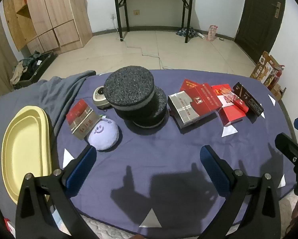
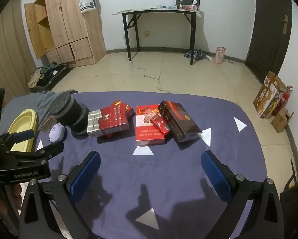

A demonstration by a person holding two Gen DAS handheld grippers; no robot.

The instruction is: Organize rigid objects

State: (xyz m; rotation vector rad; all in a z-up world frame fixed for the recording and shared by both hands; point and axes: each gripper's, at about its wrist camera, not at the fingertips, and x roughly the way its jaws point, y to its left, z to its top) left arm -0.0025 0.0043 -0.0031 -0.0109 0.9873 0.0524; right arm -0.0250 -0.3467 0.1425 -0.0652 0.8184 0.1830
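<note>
- I have both tongs, the left gripper (image 1: 148, 167) and right gripper (image 2: 150, 169), spread wide and empty above the navy tablecloth (image 1: 169, 159).
- Sorting not begun, I judge: the red and silver cardboard boxes (image 2: 109, 122) lie jumbled mid-table, the pale yellow plastic tray (image 1: 25, 151) at far left.
- Next: close on one box.

Bare dark-blue tablecloth (image 1: 169, 159) lies open nearest both grippers. Farther back, stacked black foam cylinders (image 1: 133, 99) stand between the round lilac plush toy (image 1: 104, 134) and the red and silver cartons (image 1: 194, 103).
</note>
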